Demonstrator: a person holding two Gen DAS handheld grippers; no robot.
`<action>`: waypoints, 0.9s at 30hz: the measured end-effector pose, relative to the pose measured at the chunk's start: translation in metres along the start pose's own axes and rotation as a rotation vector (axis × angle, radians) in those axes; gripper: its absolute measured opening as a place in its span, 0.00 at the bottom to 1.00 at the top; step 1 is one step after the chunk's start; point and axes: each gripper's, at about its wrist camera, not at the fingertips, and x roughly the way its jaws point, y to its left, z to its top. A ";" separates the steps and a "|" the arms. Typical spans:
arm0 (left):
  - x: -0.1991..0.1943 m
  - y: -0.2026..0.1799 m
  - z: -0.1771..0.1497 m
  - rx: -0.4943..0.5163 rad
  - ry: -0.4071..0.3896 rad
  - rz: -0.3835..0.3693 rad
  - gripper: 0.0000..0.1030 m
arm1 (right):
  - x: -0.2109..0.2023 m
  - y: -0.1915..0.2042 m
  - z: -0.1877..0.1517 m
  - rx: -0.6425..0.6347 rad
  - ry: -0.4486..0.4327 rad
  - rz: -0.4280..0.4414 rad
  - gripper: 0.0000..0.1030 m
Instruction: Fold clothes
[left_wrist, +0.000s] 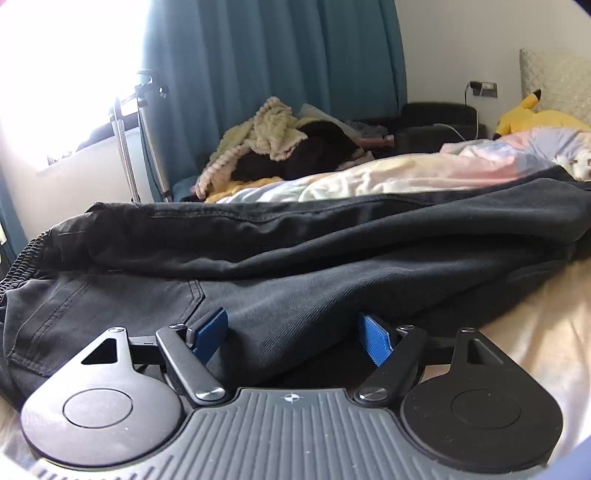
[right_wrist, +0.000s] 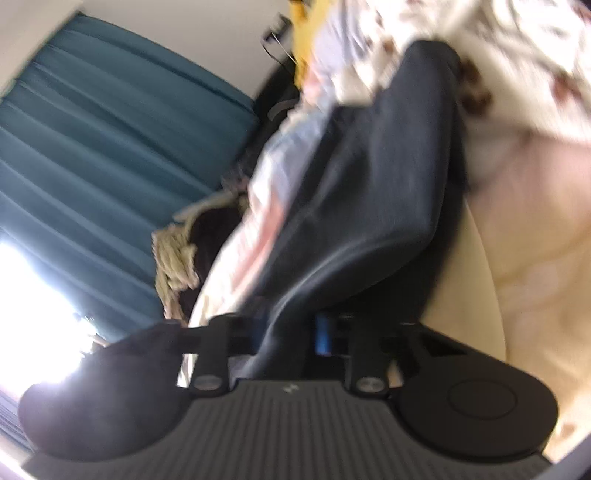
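Trousers (left_wrist: 295, 258): dark, thick, floppy cotton on the bed (left_wrist: 535, 332); best held at the seams.
Left gripper (left_wrist: 295, 332): jaws wide, empty.
Right gripper (right_wrist: 291, 332): jaws pinching a trouser fold.

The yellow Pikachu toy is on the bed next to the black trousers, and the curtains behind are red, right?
Almost. The curtains are teal blue, not red; the left wrist view shows them plainly. The rest holds: the yellow Pikachu toy lies on the bed, up past the black trousers.
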 end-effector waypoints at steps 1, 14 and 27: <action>0.001 0.001 0.000 -0.010 -0.012 -0.004 0.67 | 0.000 0.002 0.001 -0.007 -0.018 0.019 0.18; -0.026 0.050 0.012 -0.289 0.078 -0.113 0.06 | -0.020 0.012 0.017 -0.062 -0.048 -0.037 0.05; -0.018 0.060 0.007 -0.403 0.147 -0.124 0.29 | -0.058 -0.033 0.040 0.036 -0.099 -0.087 0.64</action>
